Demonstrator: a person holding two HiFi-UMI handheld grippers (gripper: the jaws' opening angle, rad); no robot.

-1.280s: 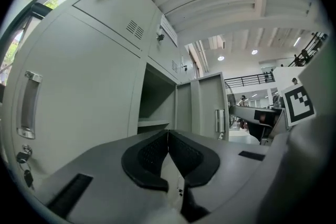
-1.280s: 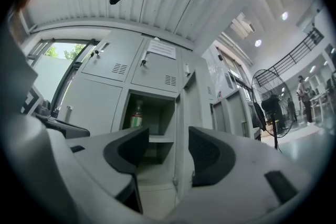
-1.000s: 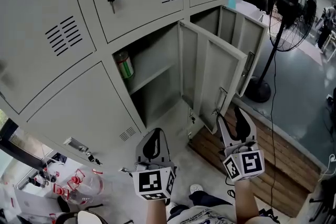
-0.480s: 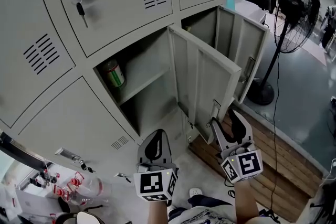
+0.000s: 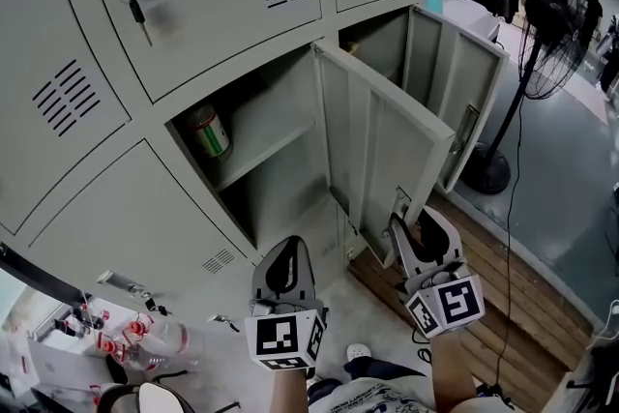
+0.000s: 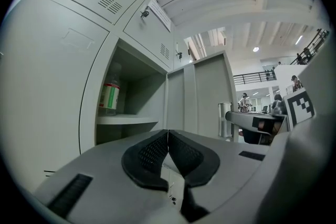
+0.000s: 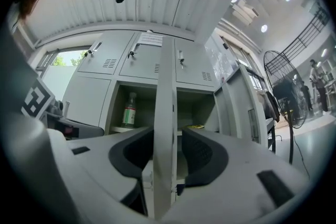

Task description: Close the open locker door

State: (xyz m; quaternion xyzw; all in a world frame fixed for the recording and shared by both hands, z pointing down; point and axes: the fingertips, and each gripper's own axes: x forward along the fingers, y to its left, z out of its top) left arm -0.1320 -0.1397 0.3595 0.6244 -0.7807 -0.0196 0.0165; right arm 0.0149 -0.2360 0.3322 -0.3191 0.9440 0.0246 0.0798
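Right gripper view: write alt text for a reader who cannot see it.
The open locker door stands edge-on between the fingers of the right gripper, which have just been closing. Behind, a bottle stands on a shelf.

Right gripper: advanced toward 11 o'clock; jaws just closing partway, locker door edge now between them.

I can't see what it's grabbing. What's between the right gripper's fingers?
The open locker door's edge, in the right gripper view. The right gripper's fingers have just been closing around it; one side shows a gap.
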